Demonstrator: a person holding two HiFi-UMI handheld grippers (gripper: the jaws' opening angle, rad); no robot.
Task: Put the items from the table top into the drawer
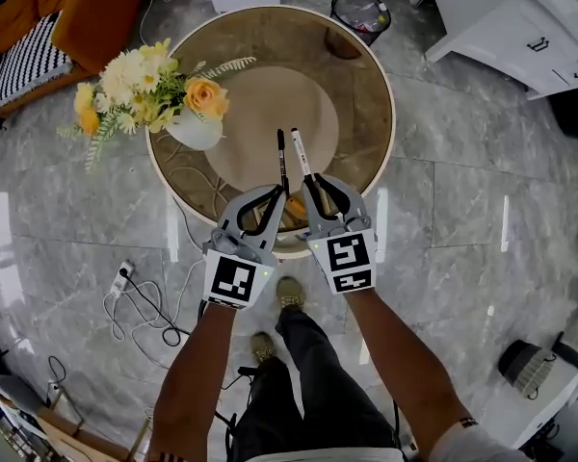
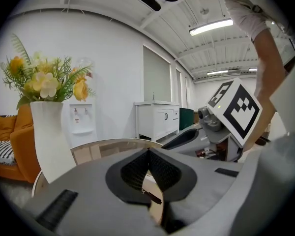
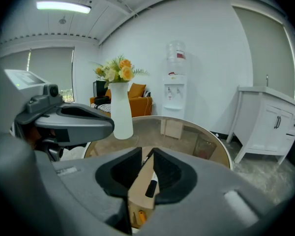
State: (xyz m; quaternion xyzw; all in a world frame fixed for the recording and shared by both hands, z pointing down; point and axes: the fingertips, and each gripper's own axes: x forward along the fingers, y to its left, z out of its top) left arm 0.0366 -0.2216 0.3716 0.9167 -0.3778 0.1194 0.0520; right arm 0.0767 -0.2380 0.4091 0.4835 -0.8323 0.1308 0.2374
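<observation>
Right claw (image 3: 147, 152) stands part-open, white marker (image 3: 151, 185) loose between its jaws; left claw (image 2: 148, 152) clamps a black pen (image 2: 152, 197). The marker, overhanging the tips, may slide clear of the drawer (image 3: 136, 194) beneath.

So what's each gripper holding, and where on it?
Left gripper pinches the black pen by one end. Right gripper holds nothing: jaws apart around the white marker.

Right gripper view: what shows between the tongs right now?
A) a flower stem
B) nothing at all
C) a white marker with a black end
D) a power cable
C: the right gripper's tongs stand apart, and a white marker with a black end lies in the gap between them.
</observation>
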